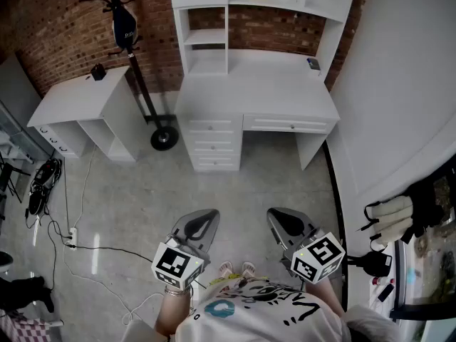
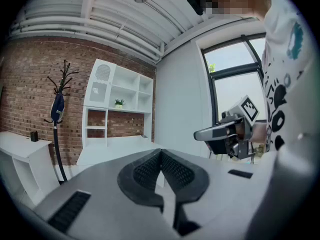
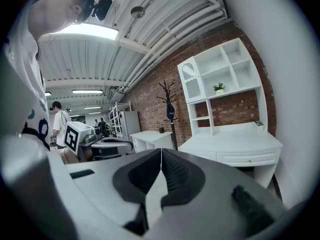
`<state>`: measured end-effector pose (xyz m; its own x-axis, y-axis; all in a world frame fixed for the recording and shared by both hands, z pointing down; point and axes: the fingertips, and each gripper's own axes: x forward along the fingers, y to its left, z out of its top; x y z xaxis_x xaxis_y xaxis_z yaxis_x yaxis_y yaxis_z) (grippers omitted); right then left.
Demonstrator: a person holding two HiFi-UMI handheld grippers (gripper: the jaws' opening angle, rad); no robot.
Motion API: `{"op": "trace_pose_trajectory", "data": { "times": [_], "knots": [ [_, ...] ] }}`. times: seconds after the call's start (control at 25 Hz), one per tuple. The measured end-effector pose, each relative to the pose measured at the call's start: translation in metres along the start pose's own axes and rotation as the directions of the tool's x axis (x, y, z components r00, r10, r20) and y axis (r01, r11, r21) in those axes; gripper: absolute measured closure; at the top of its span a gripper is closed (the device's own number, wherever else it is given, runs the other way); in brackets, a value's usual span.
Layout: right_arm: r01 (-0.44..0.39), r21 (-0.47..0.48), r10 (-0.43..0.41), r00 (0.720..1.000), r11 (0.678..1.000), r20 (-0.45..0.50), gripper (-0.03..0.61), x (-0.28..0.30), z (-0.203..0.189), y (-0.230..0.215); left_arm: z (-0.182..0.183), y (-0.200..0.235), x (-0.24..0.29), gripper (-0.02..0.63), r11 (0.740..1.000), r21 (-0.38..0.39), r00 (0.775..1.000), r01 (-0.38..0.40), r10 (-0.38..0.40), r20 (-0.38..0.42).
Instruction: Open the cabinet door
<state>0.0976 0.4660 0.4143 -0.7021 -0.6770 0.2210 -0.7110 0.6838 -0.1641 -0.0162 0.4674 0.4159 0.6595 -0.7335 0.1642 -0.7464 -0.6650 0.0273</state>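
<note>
A white desk (image 1: 256, 91) with a shelf hutch (image 1: 206, 20) stands against the brick wall, well ahead of me. A small door with an arched grille closes the hutch's upper left compartment (image 2: 102, 82), (image 3: 190, 80). Drawers (image 1: 214, 142) sit under the desk's left side. Both grippers hang low over the floor, far short of the desk. My left gripper (image 1: 206, 216) has its jaws pressed together on nothing, as the left gripper view (image 2: 161, 153) shows. My right gripper (image 1: 279, 216) is likewise shut and empty (image 3: 161, 151).
A low white side cabinet (image 1: 78, 109) stands at the left, with a coat stand (image 1: 132, 55) between it and the desk. Cables and a power strip (image 1: 71, 239) lie on the floor at the left. A white wall (image 1: 399, 98) runs along the right. A person (image 3: 60, 122) stands far off.
</note>
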Motion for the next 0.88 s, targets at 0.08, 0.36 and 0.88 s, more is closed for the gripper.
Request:
{"op": "trace_pose_trajectory", "data": {
  "times": [0.08,0.36,0.88],
  "knots": [
    [-0.003,-0.001,0.003,1.0,1.0,0.007,0.551,-0.005,0.0,-0.002,0.0,-0.006,0.002,0.6,1.0,0.007,1.0,0.006,-0.006,0.001],
    [-0.012,0.009,0.012,1.0,1.0,0.007,0.551,-0.008,0.003,-0.002,0.004,-0.013,0.005,0.6,1.0,0.003,1.0,0.015,-0.015,0.004],
    [-0.038,-0.005,0.038,0.999,0.999,0.035,0.549,-0.003,0.004,-0.007,-0.002,-0.009,0.011,0.599,1.0,0.001,1.0,0.009,-0.009,-0.014]
  ]
}}
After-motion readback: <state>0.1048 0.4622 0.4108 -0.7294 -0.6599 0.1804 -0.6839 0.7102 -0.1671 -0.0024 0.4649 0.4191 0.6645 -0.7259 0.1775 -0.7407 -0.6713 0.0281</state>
